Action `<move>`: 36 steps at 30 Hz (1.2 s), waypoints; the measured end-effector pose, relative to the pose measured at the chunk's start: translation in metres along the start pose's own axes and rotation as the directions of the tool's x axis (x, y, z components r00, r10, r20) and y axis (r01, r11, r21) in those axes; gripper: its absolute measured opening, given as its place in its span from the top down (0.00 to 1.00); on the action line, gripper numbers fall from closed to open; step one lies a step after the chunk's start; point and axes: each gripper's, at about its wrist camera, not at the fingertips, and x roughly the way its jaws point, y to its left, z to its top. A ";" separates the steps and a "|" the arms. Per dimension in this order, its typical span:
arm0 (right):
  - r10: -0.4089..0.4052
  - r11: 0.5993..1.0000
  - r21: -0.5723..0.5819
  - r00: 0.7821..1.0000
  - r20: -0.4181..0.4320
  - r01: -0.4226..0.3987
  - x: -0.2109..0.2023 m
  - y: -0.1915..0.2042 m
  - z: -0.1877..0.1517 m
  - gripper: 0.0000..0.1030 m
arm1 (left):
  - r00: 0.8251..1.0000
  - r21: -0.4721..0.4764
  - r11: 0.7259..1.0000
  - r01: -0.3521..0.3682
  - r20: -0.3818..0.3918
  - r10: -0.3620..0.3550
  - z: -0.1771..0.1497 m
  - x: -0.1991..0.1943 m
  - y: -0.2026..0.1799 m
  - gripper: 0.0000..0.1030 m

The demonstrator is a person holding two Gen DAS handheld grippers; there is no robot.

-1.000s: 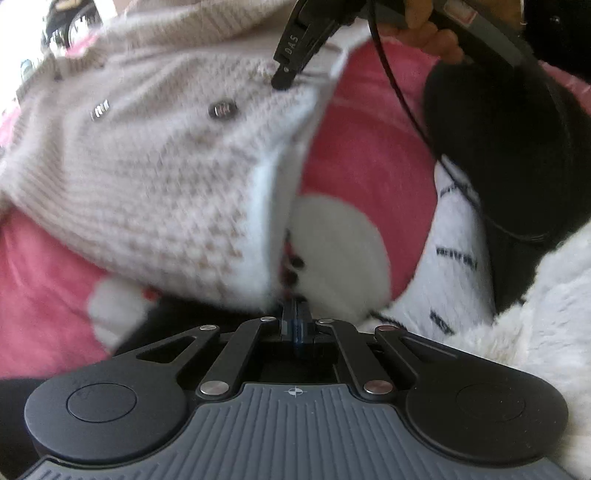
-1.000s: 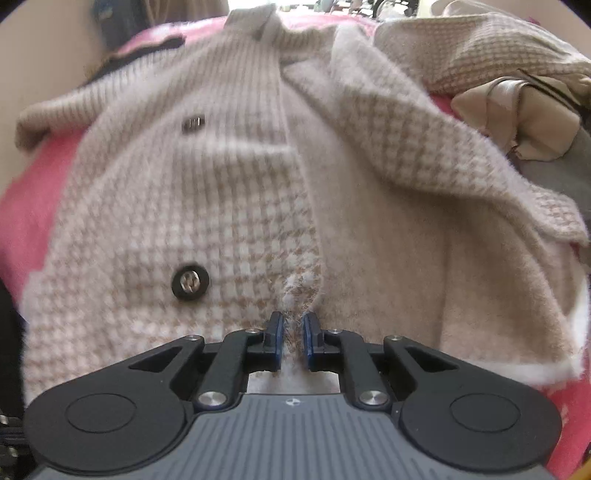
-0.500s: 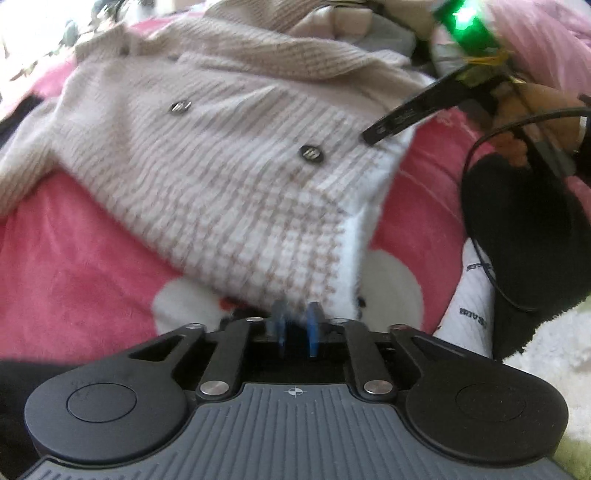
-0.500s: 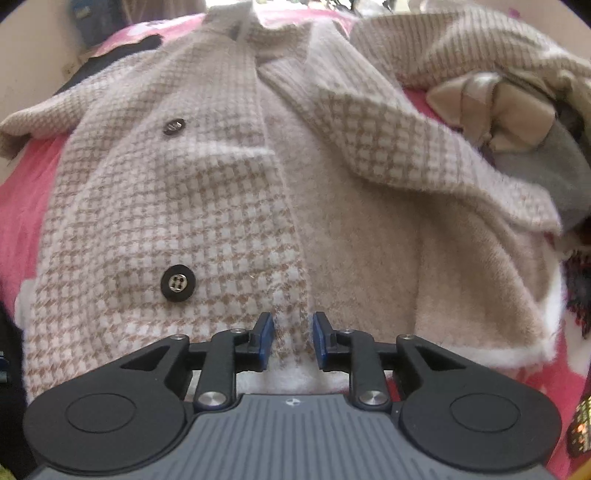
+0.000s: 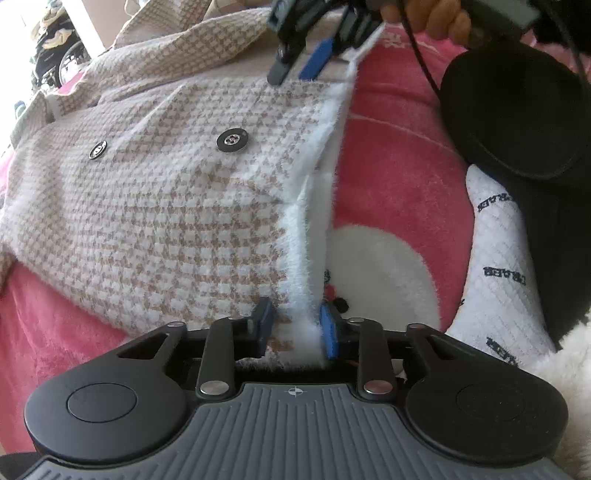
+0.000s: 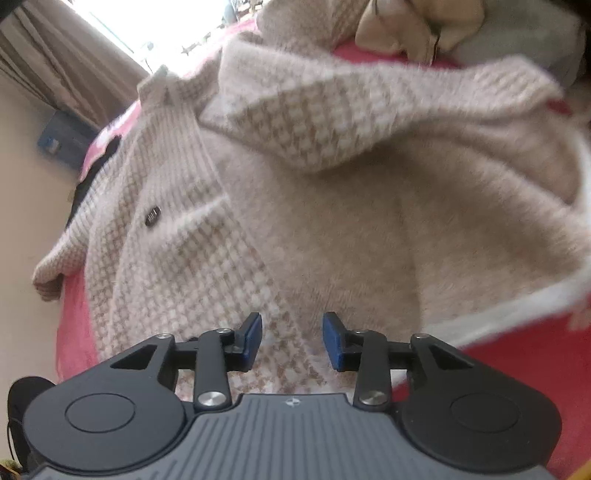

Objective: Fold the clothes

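A beige-and-white houndstooth knit cardigan [image 5: 166, 206] with dark buttons [image 5: 231, 140] lies spread on a pink blanket [image 5: 388, 166]. My left gripper [image 5: 295, 325] is at its fluffy white hem [image 5: 306, 258]; the jaws stand apart with the hem edge between them, not pinched. My right gripper [image 6: 291, 338] hovers over the cardigan's [image 6: 332, 229] front edge. Its jaws are opening and the fabric lies loose below the gap. In the left wrist view the right gripper [image 5: 291, 75] is at the far end of the hem, held by a hand [image 5: 424, 18].
A black rounded object [image 5: 517, 110] and a white sock with dark lettering [image 5: 495, 258] lie right of the cardigan, with white fluffy fabric [image 5: 569, 387] at the lower right. Beige cloth [image 6: 406, 26] and a grey garment [image 6: 517, 33] are piled beyond the cardigan. A curtain [image 6: 55, 55] hangs at the far left.
My left jaws went from shut to apart at the hem. The right jaws widened step by step, and the right view rolled so the cardigan now looks tilted.
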 end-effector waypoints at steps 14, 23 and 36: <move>-0.216 0.940 -0.239 0.967 0.136 0.244 -0.008 0.034 -0.017 0.90 | 0.998 0.051 0.997 0.065 -0.001 -0.065 -0.010 -0.009 -0.004 0.90; -0.086 0.910 -0.380 0.974 0.211 0.163 0.000 0.084 0.004 0.85 | 0.991 0.042 0.991 0.131 -0.006 -0.131 -0.014 -0.012 -0.005 0.90; -0.086 0.793 -0.574 0.969 0.231 0.207 0.004 0.136 0.005 0.90 | 0.964 -0.133 0.957 0.258 0.098 -0.247 -0.028 -0.058 0.047 0.86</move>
